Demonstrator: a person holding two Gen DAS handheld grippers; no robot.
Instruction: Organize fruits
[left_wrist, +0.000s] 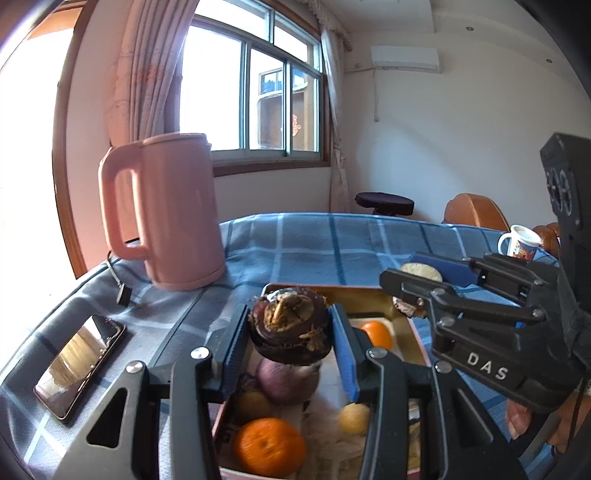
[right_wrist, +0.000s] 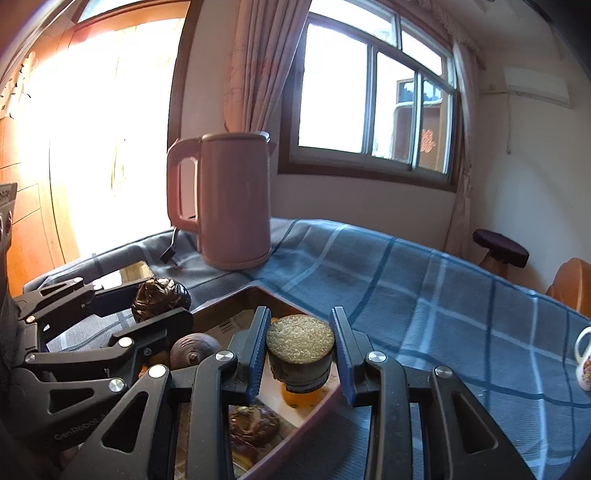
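My left gripper (left_wrist: 289, 311) is shut on a dark brown, rough fruit (left_wrist: 288, 328) held above a pink-rimmed box (left_wrist: 419, 336). In the box lie two oranges (left_wrist: 267, 445), a purple round fruit (left_wrist: 286, 380) and a small yellow one (left_wrist: 354, 417). My right gripper (right_wrist: 301, 316) is shut on a dark cut fruit piece with a pale grainy top (right_wrist: 299, 350), over the box's near corner (right_wrist: 310, 419). Each wrist view shows the other gripper too: the right gripper (left_wrist: 406, 271) at the right, the left gripper (right_wrist: 166, 299) at the left with its wrinkled fruit (right_wrist: 159, 297).
A pink kettle (left_wrist: 162, 210) with its cord stands behind the box on the blue plaid cloth (right_wrist: 424, 314). A phone (left_wrist: 79, 362) lies at the left. A printed mug (left_wrist: 519, 242) stands at the far right edge. A dark stool (left_wrist: 384, 203) and wooden chairs are beyond the table.
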